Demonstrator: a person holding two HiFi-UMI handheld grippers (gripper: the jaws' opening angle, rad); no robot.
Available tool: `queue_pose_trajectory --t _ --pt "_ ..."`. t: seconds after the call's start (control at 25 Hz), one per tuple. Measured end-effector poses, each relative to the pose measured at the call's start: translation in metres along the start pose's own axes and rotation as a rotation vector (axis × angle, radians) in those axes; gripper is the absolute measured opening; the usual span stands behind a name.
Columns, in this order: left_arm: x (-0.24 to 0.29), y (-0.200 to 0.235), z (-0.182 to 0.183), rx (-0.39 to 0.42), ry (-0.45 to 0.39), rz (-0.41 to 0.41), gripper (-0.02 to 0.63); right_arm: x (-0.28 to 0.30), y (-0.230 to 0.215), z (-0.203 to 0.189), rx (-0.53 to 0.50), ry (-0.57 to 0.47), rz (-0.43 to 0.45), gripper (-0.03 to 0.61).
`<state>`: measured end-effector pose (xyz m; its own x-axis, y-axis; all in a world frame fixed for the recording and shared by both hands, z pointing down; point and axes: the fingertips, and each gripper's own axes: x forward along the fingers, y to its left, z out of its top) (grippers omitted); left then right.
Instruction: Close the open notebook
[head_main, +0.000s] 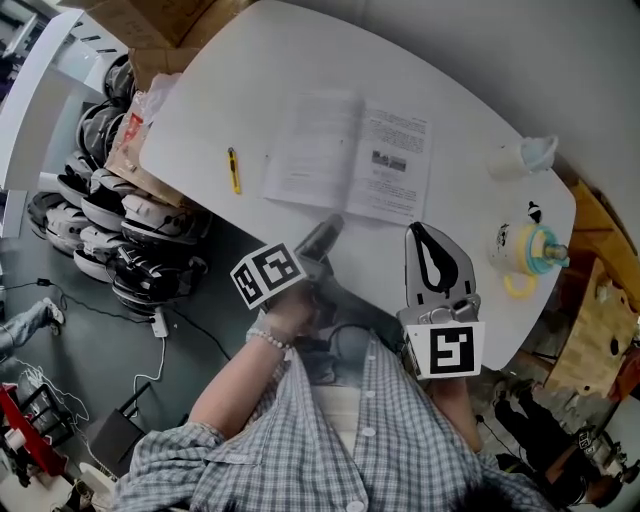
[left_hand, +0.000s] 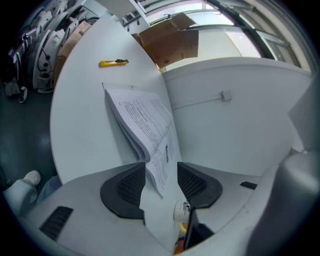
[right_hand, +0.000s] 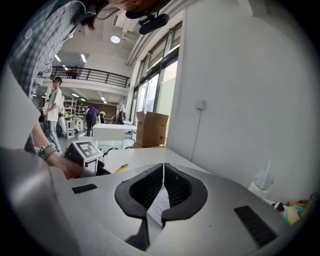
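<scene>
The open notebook (head_main: 350, 155) lies flat in the middle of the white table (head_main: 220, 100), its printed pages facing up. My left gripper (head_main: 325, 232) sits at the notebook's near edge, close to the spine. In the left gripper view its jaws (left_hand: 161, 166) stand open, with the near edge of the notebook (left_hand: 142, 117) showing between them and neither pad pressing on it. My right gripper (head_main: 414, 230) hovers at the notebook's near right corner. Its tips (right_hand: 163, 167) meet, shut, and a strip of page (right_hand: 160, 202) shows through the gap behind them.
A yellow utility knife (head_main: 234, 170) lies left of the notebook. A white cup (head_main: 510, 160) and a yellow-and-teal toy (head_main: 525, 250) stand at the table's right end. A cardboard box (left_hand: 170, 42) is beyond the far edge, and helmets (head_main: 100, 200) are piled on the floor at the left.
</scene>
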<state>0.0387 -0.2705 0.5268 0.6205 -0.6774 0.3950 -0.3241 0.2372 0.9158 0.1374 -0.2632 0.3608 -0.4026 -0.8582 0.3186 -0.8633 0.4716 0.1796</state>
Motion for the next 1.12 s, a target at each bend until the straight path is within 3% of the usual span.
queue_pose_trajectory --t 0.24,1.12 --pt "0.009 0.022 0.003 -0.06 0.01 0.06 0.187 0.002 -0.009 -0.002 0.01 -0.001 0.0 0.025" --pt "0.039 0.042 0.026 -0.108 -0.078 0.121 0.195 0.019 -0.039 -0.013 0.046 0.026 0.001 0.025"
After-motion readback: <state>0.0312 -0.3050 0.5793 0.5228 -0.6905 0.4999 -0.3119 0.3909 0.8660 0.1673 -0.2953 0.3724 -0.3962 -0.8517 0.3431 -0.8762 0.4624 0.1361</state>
